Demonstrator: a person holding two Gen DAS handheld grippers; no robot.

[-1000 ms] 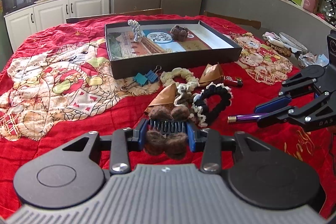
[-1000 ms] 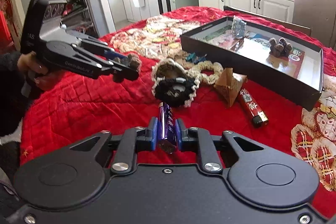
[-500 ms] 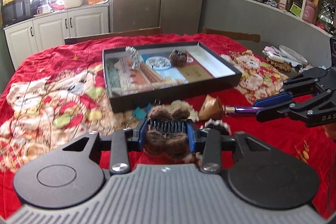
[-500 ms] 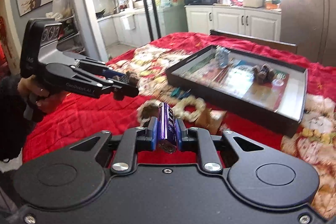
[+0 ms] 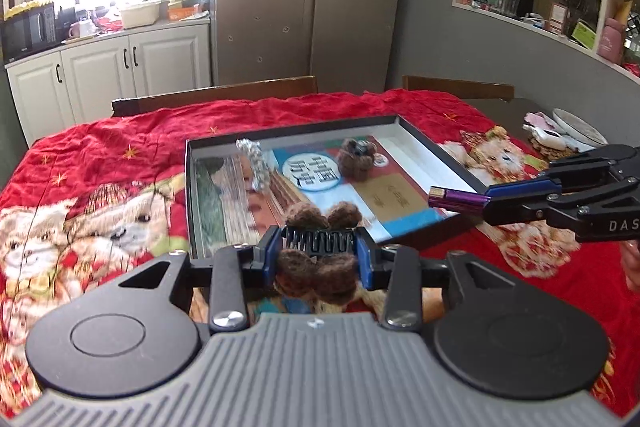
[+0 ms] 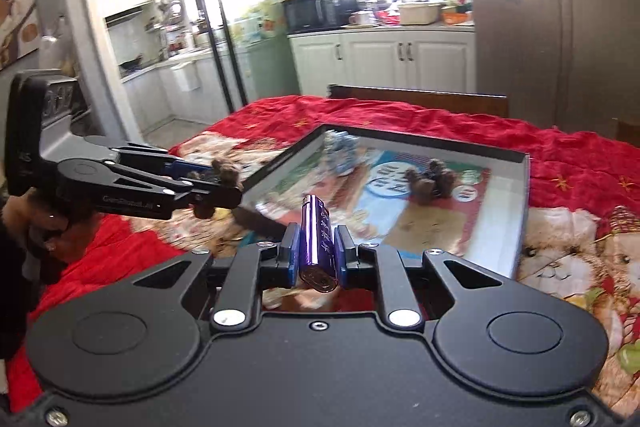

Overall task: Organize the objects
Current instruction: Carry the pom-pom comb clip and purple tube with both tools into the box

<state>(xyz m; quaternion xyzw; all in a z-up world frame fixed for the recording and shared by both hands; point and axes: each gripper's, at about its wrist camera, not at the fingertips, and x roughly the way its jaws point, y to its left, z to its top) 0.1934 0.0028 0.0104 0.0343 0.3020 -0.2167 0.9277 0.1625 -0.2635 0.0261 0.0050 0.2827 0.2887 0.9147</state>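
My left gripper (image 5: 318, 247) is shut on a brown fuzzy hair claw (image 5: 320, 267), held above the near edge of the shallow black box (image 5: 424, 141). My right gripper (image 6: 316, 251) is shut on a purple lighter (image 6: 316, 239), hovering at the box's near side. In the left wrist view the right gripper (image 5: 486, 201) enters from the right with the purple lighter (image 5: 456, 198) pointing over the box. Inside the box lie a second brown fuzzy clip (image 5: 356, 157) and a white beaded scrunchie (image 5: 256, 163). From the right wrist view the left gripper (image 6: 216, 187) hangs beside the box's left corner.
A red quilt with bear prints (image 5: 100, 187) covers the table. Wooden chair backs (image 5: 216, 95) stand behind the far edge. A plate and small items (image 5: 560, 135) sit at the far right. A hand (image 6: 36, 223) holds the left gripper.
Both grippers rose and moved forward from the pile of scrunchies and clips toward the box, each keeping its object. The loose items on the quilt dropped out of sight below the grippers.
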